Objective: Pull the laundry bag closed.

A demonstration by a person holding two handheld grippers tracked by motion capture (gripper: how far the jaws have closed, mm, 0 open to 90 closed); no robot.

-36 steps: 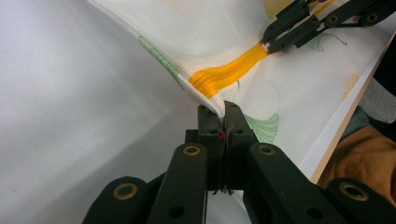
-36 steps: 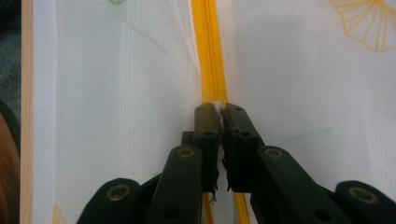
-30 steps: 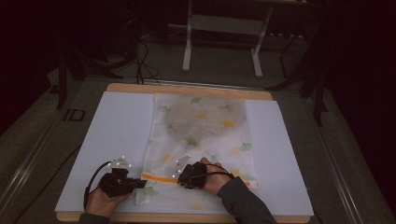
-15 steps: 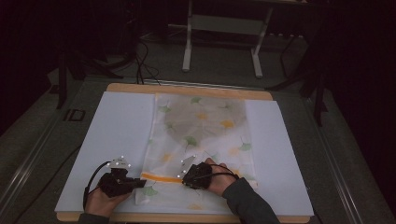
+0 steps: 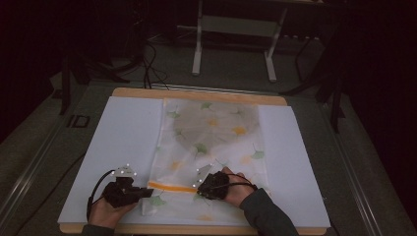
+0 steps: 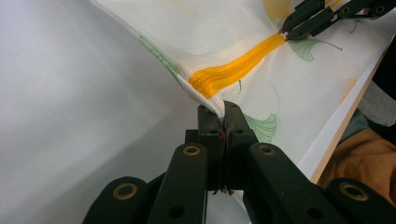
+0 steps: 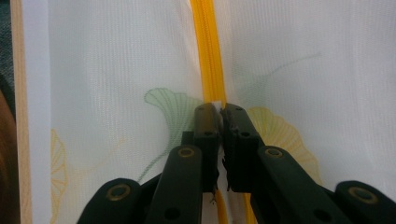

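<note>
Overhead, dim room: dark floor, cables, a grey stand [image 5: 235,37] behind the table [image 5: 196,93]. Wooden tabletop carries a white sheet [image 5: 123,132]; on that lies a mesh bag [image 5: 211,147] printed with ginkgo leaves, orange zipper [image 5: 172,187] across its near end. Left gripper [image 5: 142,193] sits at the bag's near left corner, jaws clamped together on the fabric where the zipper ends [image 6: 219,109]. Right gripper [image 5: 199,184] rests on the bag at the zipper's other end, jaws pinched on something small and white at the zipper [image 7: 215,103], probably the pull; hard to make out. A grey shape [image 5: 216,123] shows through the mesh, unclear what. Forearms cut off at the bottom edge.
</note>
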